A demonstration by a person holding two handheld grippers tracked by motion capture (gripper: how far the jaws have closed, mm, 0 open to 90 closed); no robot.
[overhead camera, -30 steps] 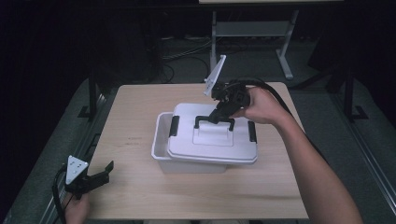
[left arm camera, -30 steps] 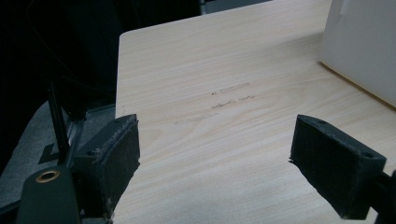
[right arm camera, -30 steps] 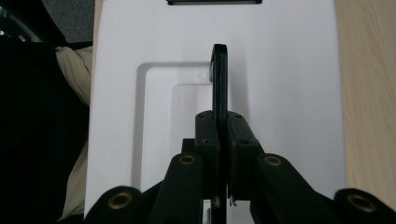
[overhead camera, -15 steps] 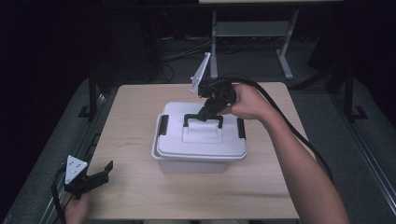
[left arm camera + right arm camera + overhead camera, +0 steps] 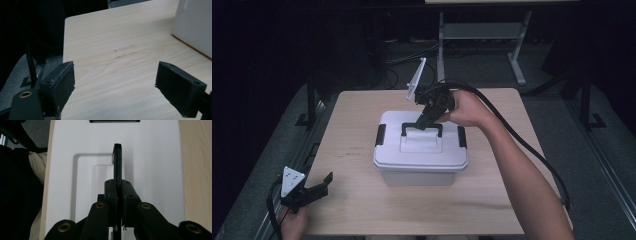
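The white rectangular plastic storage box [image 5: 420, 160] sits near the middle of the pale wooden desk [image 5: 492, 200], its lid closed with a black latch [image 5: 380, 135] at each short end, and its slim black carrying handle [image 5: 422, 125] stands upright above a shallow recess in the lid. The right gripper [image 5: 424, 120] comes down on it at a slant from the far side, jaws clamped on the middle of the handle bar; in the right gripper view the pads [image 5: 128, 195] press flat on both faces of the thin black bar [image 5: 117, 162], which runs straight away between them. The left gripper [image 5: 324, 181] rests at the near left corner of the desk, well apart from the box, its jaws spread wide with nothing between them [image 5: 117, 85]. The box's long axis runs left to right across the desk, and the handle lies along that same line, with the lid facing up. To carry the box well, the grip should probably stay centred on the handle so neither end dips, and any lift should be straight and slow, since one narrow pinch lets the box swing; the free gripper could steady a side wall if it starts to tilt
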